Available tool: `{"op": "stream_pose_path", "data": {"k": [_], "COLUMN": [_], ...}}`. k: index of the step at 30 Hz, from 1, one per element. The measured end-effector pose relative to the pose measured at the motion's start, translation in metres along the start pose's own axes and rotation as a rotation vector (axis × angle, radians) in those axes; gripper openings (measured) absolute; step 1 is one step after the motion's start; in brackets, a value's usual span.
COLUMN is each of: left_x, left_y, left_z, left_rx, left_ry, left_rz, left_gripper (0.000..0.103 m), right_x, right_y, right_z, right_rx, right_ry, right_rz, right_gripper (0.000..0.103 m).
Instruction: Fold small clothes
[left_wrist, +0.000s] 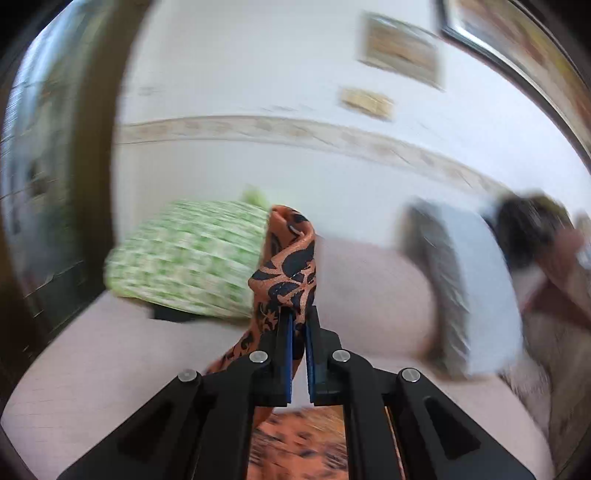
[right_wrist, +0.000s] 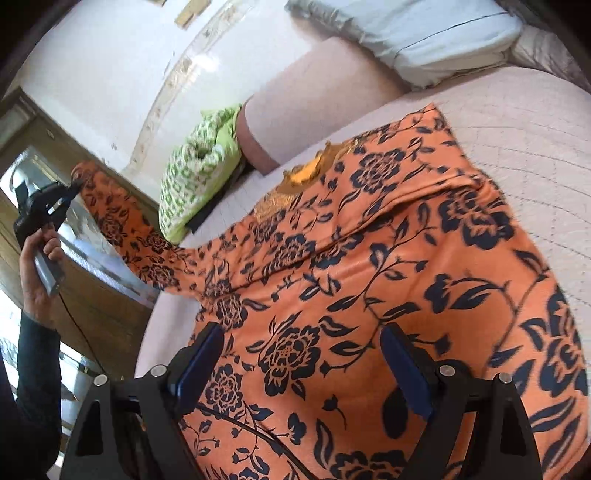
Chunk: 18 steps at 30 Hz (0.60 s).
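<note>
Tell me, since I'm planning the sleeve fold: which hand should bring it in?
Left, probably. Its gripper is already shut on the orange floral sleeve, lifted off the bed; the right gripper hovers open over the garment's body.

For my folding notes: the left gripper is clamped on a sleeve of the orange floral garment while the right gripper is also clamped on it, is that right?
Not quite: the right gripper is open, its fingers spread above the orange floral garment, as the right wrist view shows. The left gripper is indeed clamped on the sleeve.

Bright daylight throughout; left wrist view smeared by motion blur, both views fisheye-warped at edges.
</note>
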<state>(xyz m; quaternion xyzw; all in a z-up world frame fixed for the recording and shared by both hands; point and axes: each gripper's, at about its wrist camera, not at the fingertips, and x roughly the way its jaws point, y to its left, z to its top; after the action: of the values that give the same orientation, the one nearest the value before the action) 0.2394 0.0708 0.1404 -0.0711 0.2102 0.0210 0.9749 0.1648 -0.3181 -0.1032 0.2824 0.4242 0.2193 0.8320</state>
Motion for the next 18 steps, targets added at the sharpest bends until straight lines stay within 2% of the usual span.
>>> {"op": "stream_pose_path", "data": {"k": [4, 6, 8, 9, 10, 12, 13, 14, 16, 17, 18], "left_x": [0.048, 0.083, 0.108, 0.128, 0.149, 0.181, 0.183, 0.181, 0.164, 0.145, 0.127], "left_y": [-0.088, -0.132, -0.161, -0.176, -0.189, -0.197, -0.196, -0.191, -0.174, -0.165, -0.147], "left_z": [-0.055, -0.098, -0.135, -0.157, -0.178, -0.223, -0.232, -0.235, -0.223, -0.215, -0.198], "left_rx": [0.072, 0.104, 0.144, 0.157, 0.191, 0.228, 0.232, 0.234, 0.246, 0.246, 0.236], "left_ry": [0.121, 0.233, 0.319, 0.398, 0.510, 0.758, 0.809, 0.829, 0.765, 0.718, 0.652], "left_rz": [-0.090, -0.145, -0.166, -0.197, -0.240, -0.238, -0.245, -0.254, -0.248, -0.250, -0.255], "left_gripper": [0.006, 0.006, 0.008, 0.018, 0.024, 0.028, 0.029, 0.034, 0.052, 0.066, 0.074], "right_x": [-0.020, -0.029, -0.039, -0.042, -0.045, -0.049, -0.049, -0.051, -0.052, -0.052, -0.051], "right_y": [-0.019, -0.028, -0.037, -0.040, -0.044, -0.050, -0.053, -0.056, -0.061, -0.063, -0.065], "right_z": [0.004, 0.006, 0.007, 0.008, 0.008, 0.009, 0.010, 0.010, 0.010, 0.010, 0.009], "right_rx": [0.052, 0.071, 0.099, 0.110, 0.119, 0.137, 0.143, 0.148, 0.159, 0.169, 0.182], "right_ry": [-0.071, -0.095, -0.124, -0.134, -0.144, -0.157, -0.157, -0.159, -0.162, -0.162, -0.163], "right_rz": [0.015, 0.014, 0.011, 0.013, 0.010, -0.002, -0.005, -0.015, -0.022, -0.023, -0.023], "right_gripper": [0.089, 0.089, 0.089, 0.089, 0.089, 0.089, 0.089, 0.089, 0.089, 0.089, 0.089]}}
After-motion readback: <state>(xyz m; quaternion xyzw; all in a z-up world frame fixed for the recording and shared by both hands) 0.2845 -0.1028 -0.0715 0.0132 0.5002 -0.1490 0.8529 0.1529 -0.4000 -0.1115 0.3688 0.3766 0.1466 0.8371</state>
